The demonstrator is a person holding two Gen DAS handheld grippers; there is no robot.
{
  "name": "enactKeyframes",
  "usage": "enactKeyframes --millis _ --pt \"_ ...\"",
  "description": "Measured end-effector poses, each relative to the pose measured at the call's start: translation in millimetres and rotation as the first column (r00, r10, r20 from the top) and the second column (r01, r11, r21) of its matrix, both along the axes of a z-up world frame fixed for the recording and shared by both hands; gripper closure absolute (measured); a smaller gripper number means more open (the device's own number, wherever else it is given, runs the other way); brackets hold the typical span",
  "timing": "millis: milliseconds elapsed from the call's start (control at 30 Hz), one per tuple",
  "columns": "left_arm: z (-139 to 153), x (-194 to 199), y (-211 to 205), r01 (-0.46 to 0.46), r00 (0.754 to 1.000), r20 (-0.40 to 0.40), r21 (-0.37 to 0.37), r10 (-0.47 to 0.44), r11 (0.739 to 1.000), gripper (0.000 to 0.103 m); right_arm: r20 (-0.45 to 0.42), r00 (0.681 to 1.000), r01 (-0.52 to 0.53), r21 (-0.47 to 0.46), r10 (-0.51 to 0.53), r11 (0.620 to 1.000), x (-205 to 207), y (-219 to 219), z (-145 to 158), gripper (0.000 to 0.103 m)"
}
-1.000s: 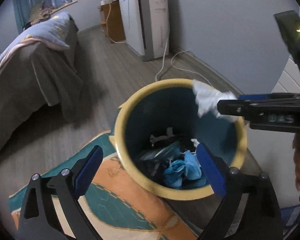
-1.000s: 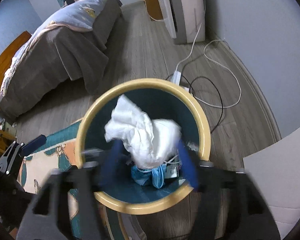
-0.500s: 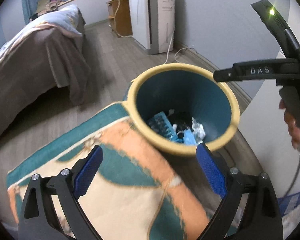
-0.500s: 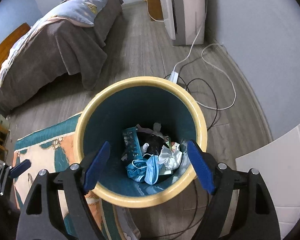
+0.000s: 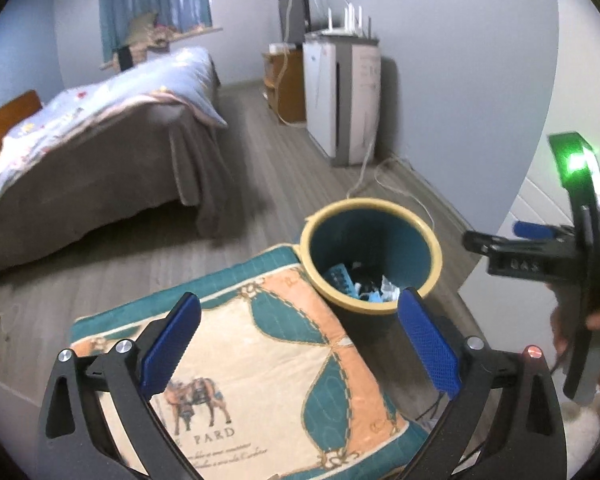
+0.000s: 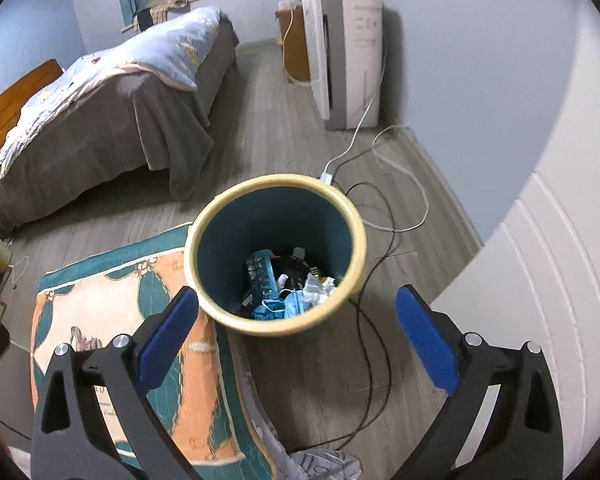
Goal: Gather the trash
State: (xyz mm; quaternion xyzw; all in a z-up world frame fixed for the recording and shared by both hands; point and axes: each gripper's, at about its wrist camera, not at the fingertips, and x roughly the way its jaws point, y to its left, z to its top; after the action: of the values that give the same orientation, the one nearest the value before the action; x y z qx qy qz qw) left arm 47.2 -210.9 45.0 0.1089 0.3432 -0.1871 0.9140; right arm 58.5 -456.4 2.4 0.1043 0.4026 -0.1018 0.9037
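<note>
Trash [image 6: 288, 288] sits heaped in the bottom of the teal bin [image 6: 276, 184], yellow rim, standing on the wood floor with its nine-o'clock side against the patterned rug [image 5: 260, 364]. Left gripper [image 5: 298, 344] hangs above the rug, fingers wide apart, nothing between them, the bin at its one o'clock. Right gripper [image 6: 298, 342] has just been opening and its fingers stand spread and empty, the bin at twelve o'clock. Cables [image 6: 384, 236] trail off at the bin's three o'clock.
</note>
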Motion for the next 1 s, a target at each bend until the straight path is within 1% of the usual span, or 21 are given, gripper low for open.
enactKeyframes --millis 67,133,200,233,300,367,433,500,567,667,800,1000 --pt "-0.5 -11.0 -0.2 0.005 0.999 0.043 0.0 -0.005 1.0 0.005 0.033 0.999 0.025 -0.03 -0.024 0.999 -20.3 2.2 6.1 0.006" --pt "-5.1 -13.6 -1.7 -0.002 0.998 0.065 0.006 0.002 1.0 0.005 0.055 0.997 0.05 -0.046 -0.048 0.998 -32.9 4.4 8.7 0.006" --pt "-11.9 -7.4 -4.2 -0.012 0.999 0.052 -0.008 0.013 1.0 0.005 0.088 0.995 0.047 -0.057 -0.042 0.997 -44.0 11.6 10.9 0.006" --pt "-16.4 -1.8 -5.7 -0.012 0.999 0.04 -0.021 0.013 1.0 0.005 0.089 0.995 0.048 -0.073 -0.041 0.996 -46.2 15.2 10.8 0.006" --pt "-24.3 8.6 -10.1 -0.008 0.999 0.032 -0.032 0.009 0.999 0.005 0.067 0.996 0.066 -0.106 -0.059 0.992 -43.4 20.0 7.6 0.006" --pt "-29.3 13.5 -14.7 -0.02 0.999 0.044 -0.022 0.021 1.0 0.005 0.052 0.996 0.078 -0.089 -0.073 0.993 -39.4 20.5 3.2 0.006" --pt "-34.0 14.9 -19.4 -0.017 0.998 0.064 -0.01 0.017 1.0 0.005 0.059 0.994 0.097 -0.081 -0.092 0.992 -37.1 18.6 0.9 0.006" --pt "-38.4 15.9 -24.2 -0.01 0.997 0.072 0.013 0.009 1.0 0.005 0.075 0.989 0.132 -0.113 -0.124 0.985 -36.9 17.9 0.4 0.006" --pt "-41.0 17.1 -26.5 -0.008 0.998 0.066 0.028 0.006 1.0 0.005 0.088 0.988 0.14 -0.133 -0.129 0.981 -37.6 18.0 0.3 0.006" --pt "-40.0 17.1 -25.2 0.003 0.998 0.069 0.02 -0.005 1.0 0.005 0.098 0.987 0.144 -0.136 -0.131 0.98 -43.1 17.1 0.2 0.006" --pt "-35.5 15.7 -19.3 0.007 0.997 0.077 -0.012 -0.006 1.0 0.005 0.114 0.982 0.165 -0.146 -0.15 0.975 -49.1 14.2 1.9 0.006" --pt "-32.0 15.6 -15.7 0.003 0.997 0.08 -0.015 -0.001 1.0 0.005 0.111 0.983 0.166 -0.191 -0.147 0.968 -49.5 19.2 2.4 0.006"
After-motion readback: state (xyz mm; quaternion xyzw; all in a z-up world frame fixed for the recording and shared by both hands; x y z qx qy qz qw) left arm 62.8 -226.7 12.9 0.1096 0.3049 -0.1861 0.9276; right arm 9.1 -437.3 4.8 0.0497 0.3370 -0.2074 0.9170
